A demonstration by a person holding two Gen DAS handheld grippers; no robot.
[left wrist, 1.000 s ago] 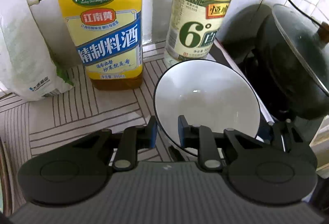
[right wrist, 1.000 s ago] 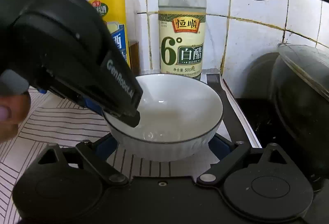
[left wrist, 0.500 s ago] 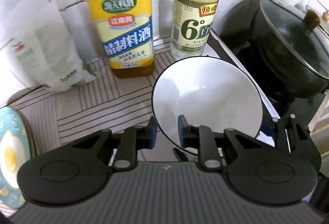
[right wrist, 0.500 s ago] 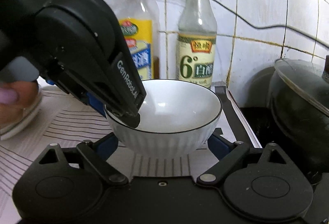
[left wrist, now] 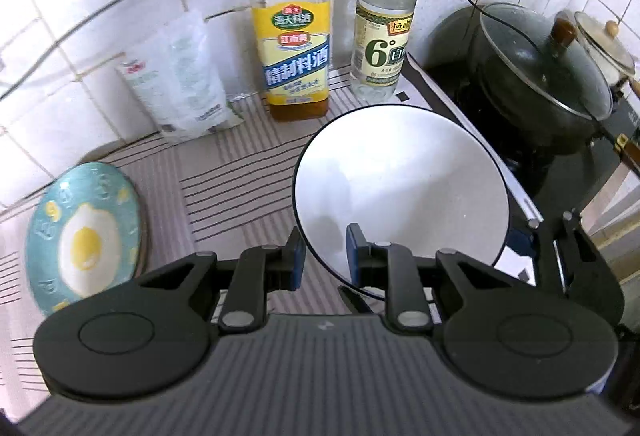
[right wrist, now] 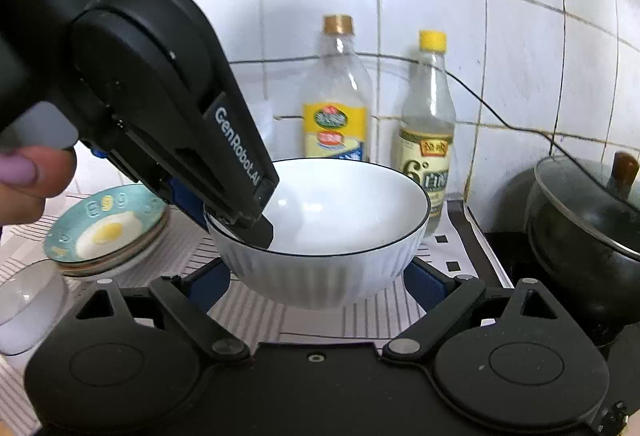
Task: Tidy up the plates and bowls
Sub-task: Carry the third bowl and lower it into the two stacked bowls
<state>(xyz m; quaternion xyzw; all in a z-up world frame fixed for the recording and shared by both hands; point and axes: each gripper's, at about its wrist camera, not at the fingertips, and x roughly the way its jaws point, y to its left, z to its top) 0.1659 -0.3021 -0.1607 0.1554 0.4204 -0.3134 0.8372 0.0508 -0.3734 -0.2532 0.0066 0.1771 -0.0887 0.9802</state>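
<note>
A home kitchen: tiled wall [right wrist: 520, 76], lidded pot [left wrist: 536, 76], cooking-wine bottle [left wrist: 294, 48].

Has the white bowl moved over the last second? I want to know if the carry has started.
Yes. The white bowl, pinched by the left gripper, has pulled back from the vinegar bottle, toward the egg plate.

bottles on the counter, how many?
2. The yellow-label bottle stands against the tiled wall, and the clear "6°" bottle stands just right of it, next to the stove. Both are behind the held white bowl. Others may be hidden.
</note>
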